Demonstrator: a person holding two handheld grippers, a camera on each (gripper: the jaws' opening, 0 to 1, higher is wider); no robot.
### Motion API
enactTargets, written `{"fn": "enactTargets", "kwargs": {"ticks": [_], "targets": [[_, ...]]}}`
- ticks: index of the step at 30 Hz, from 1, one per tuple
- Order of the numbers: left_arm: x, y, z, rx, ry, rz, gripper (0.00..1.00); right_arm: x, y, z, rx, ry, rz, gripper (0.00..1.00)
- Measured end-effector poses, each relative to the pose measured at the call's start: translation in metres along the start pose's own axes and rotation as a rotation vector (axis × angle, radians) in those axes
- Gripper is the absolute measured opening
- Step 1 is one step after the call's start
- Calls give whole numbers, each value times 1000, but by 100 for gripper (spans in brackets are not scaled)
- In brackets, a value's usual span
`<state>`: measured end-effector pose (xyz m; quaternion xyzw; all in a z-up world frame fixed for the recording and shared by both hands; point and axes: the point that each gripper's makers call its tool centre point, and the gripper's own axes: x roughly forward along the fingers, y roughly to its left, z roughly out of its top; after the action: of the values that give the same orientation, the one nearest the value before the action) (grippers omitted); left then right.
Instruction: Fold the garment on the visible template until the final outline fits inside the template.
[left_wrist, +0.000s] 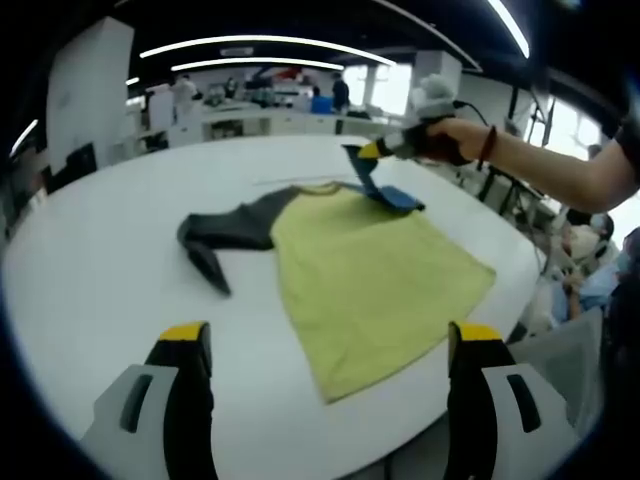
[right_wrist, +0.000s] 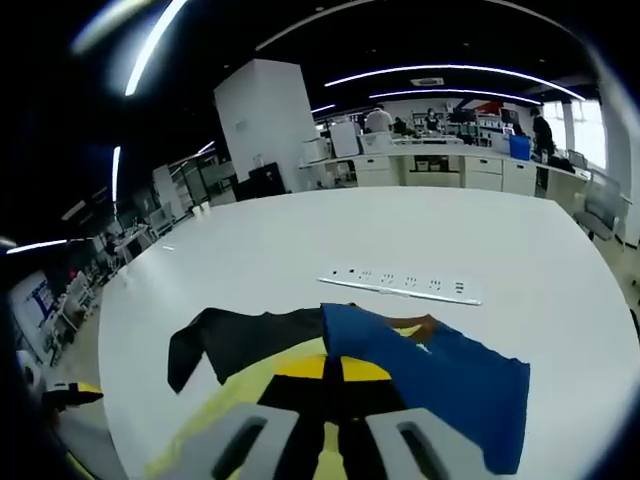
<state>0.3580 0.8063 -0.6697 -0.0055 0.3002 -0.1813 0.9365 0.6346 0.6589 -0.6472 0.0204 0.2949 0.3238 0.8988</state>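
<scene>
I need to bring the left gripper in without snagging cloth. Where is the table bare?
The white table is bare left of the dark sleeve and along the near edge between the left gripper and the yellow-green shirt body. Also bare beyond the collar, around the power strip. Crowded at the far right, where the right gripper lifts the blue sleeve.

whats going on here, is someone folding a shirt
Yes. A person with a gripper in each hand is folding a yellow-green shirt spread on a white table. The right gripper has pinched the shirt's blue sleeve and holds it lifted above the shirt's body. The dark sleeve on the other side lies unfolded on the table. The left gripper hangs open at the shirt's near edge, holding nothing.
</scene>
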Motion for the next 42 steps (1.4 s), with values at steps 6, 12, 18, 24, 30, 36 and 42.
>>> {"fn": "enactTargets", "kwargs": {"ticks": [6, 12, 18, 24, 30, 36, 42], "targets": [[0, 1, -2, -5, 3, 3, 94, 7, 14, -3, 5, 0, 38, 0], [0, 4, -4, -16, 6, 7, 94, 14, 27, -5, -8, -1, 91, 0], [2, 2, -7, -26, 14, 3, 93, 16, 47, -8, -23, -11, 152, 0], [2, 2, -8, -29, 12, 3, 93, 19, 58, -17, -36, -2, 185, 0], [0, 3, -5, -57, -26, 3, 94, 23, 68, -24, -45, 5, 217, 0], [-1, 3, -5, -66, -38, 5, 94, 38, 77, -33, -37, 15, 258, 0], [0, 6, -10, -72, -25, 8, 94, 45, 82, -51, -54, 47, 268, 0]]}}
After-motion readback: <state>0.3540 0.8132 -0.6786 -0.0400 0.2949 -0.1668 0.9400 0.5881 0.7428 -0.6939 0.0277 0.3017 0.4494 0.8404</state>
